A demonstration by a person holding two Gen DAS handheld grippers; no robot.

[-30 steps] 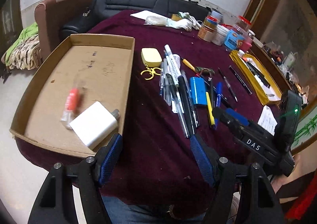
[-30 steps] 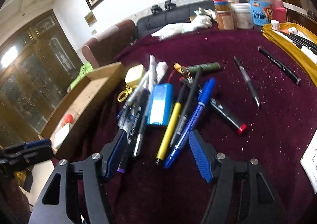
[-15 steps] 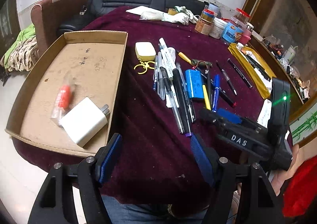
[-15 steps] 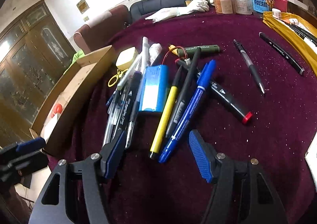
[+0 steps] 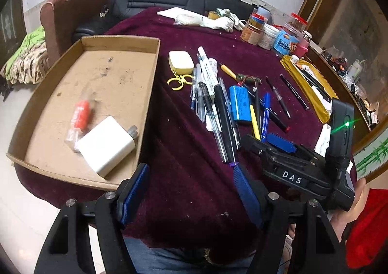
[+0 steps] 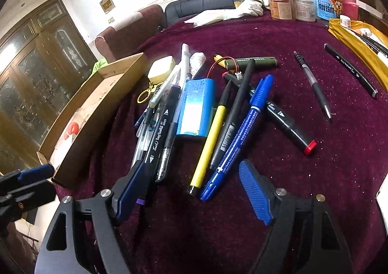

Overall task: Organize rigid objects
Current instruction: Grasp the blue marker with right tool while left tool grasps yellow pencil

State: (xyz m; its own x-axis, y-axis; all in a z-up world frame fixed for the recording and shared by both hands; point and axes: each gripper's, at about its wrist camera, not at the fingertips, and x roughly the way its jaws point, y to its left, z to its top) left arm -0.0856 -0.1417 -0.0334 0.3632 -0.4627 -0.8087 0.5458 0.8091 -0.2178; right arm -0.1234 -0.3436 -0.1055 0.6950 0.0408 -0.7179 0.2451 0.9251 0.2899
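A pile of pens and markers [image 6: 169, 113] lies on the maroon cloth, with a blue battery pack [image 6: 196, 106], a yellow pen [image 6: 211, 140] and a blue marker [image 6: 240, 133] among them. My right gripper [image 6: 191, 169] hovers low over the near end of the pile. Its jaws are opening, and the tips of the yellow pen and blue marker lie between the fingers, untouched by the pads. My left gripper [image 5: 189, 172] stands open over bare cloth by the table's near edge, holding nothing. A cardboard tray [image 5: 150, 84] on the left holds a white charger [image 5: 106, 145] and a red item [image 5: 81, 113].
A pale yellow case with a keyring [image 5: 180, 62] lies beside the tray. A black marker with a red end [image 6: 288, 126], a grey pen [image 6: 312, 84] and a black pen [image 6: 349, 70] lie apart on the right. Jars [image 5: 266, 31] and a yellow tray [image 5: 310, 87] stand at the back right.
My right gripper has come closer to the pen pile and tipped down, and its fingers have spread wider. The left gripper has kept still and open.
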